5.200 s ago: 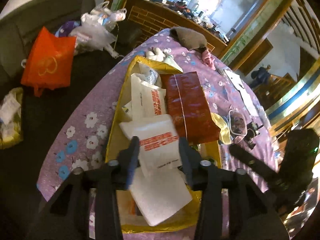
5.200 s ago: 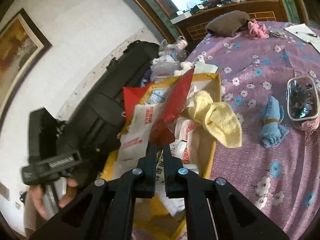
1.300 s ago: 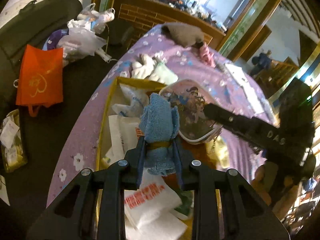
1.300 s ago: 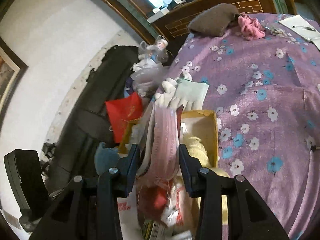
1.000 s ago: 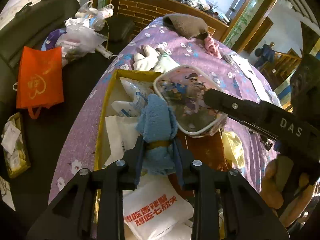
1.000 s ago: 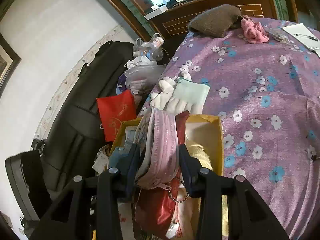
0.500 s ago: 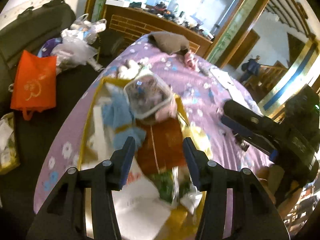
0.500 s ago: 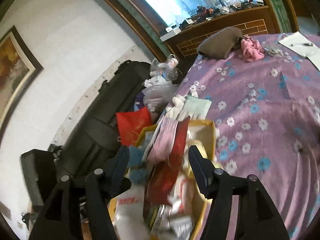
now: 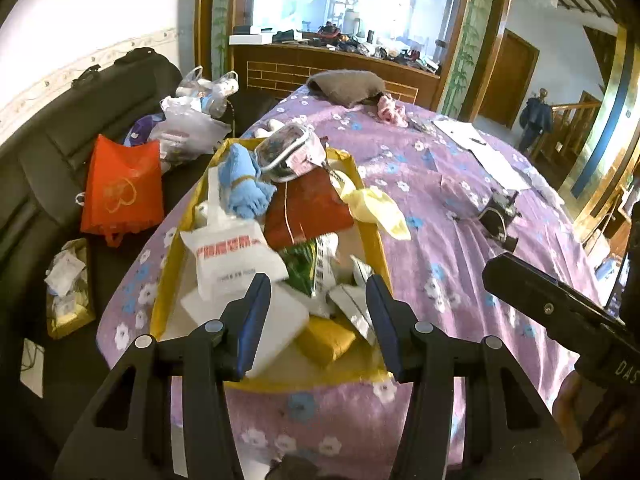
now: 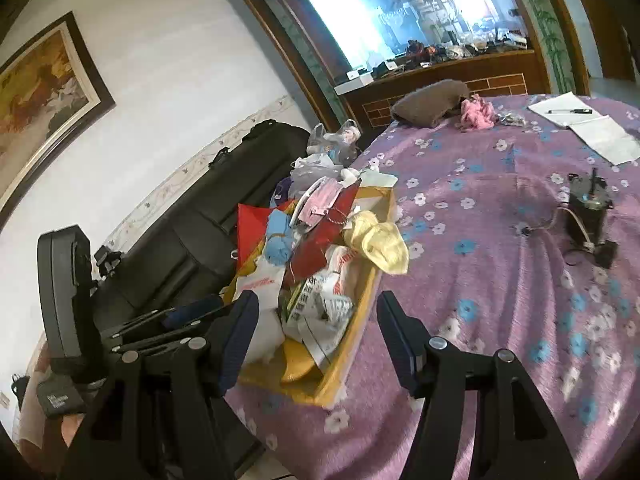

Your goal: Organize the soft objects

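Both grippers hang over the near end of a yellow box (image 9: 370, 224) heaped with soft goods on a bed spread with a purple flowered cover (image 9: 440, 264). The left gripper (image 9: 318, 302) stands with its jaws apart and nothing between them; the right gripper (image 10: 318, 328) is likewise spread wide and empty. Both sets of jaws have just been opening.

The blue rolled towel (image 9: 242, 186) lies at the far left of the box, well beyond the left gripper's fingertips. Just right of it, at the far end, a clear pouch with pink trim (image 9: 290, 152) leans on the pile, resting against a dark red packet (image 9: 308, 210). A pale yellow cloth (image 9: 376, 210) droops over the box's right wall onto the cover. White printed bags (image 9: 230, 258) and a green-and-white packet (image 9: 316, 258) fill the near half, directly ahead of both grippers.

Right of the box the cover runs broad and bare, up to a small black device with cables (image 10: 588, 212) well to the right. At the far edge lie a brown cushion (image 10: 430, 102), a pink cloth (image 10: 476, 112) and white papers (image 10: 588, 124). Left of the bed, a black sofa (image 9: 48, 152) carries an orange bag (image 9: 122, 188) and plastic bags (image 9: 188, 128), close beside the box's left wall.
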